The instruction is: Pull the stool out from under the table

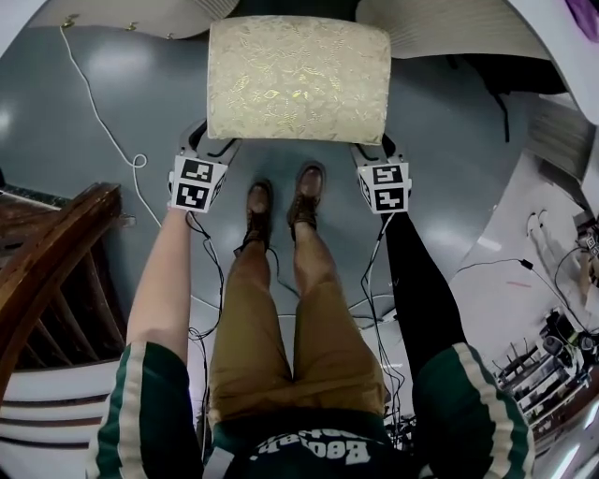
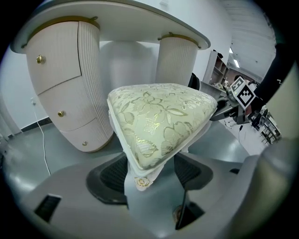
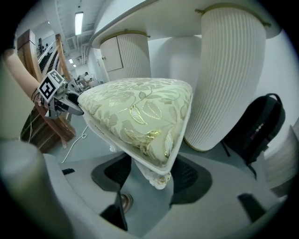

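Observation:
The stool (image 1: pixel 298 79) has a cream cushion with a gold floral pattern and white carved legs. It stands on the grey floor just in front of the white table (image 1: pixel 449 28). My left gripper (image 1: pixel 213 145) is at its near left corner and my right gripper (image 1: pixel 372 150) at its near right corner. In the left gripper view the stool's (image 2: pixel 159 116) corner leg sits between the jaws of the left gripper (image 2: pixel 149 175), pads against it. In the right gripper view the stool's (image 3: pixel 140 112) other near leg is held the same way by the right gripper (image 3: pixel 149 175).
The table's ribbed pedestals (image 2: pixel 60 79) (image 3: pixel 229 70) stand behind the stool. A black backpack (image 3: pixel 257 126) leans by the right pedestal. A wooden rail (image 1: pixel 56 253) runs at the left, a white cable (image 1: pixel 103 122) crosses the floor, and the person's shoes (image 1: pixel 281 201) are close behind the stool.

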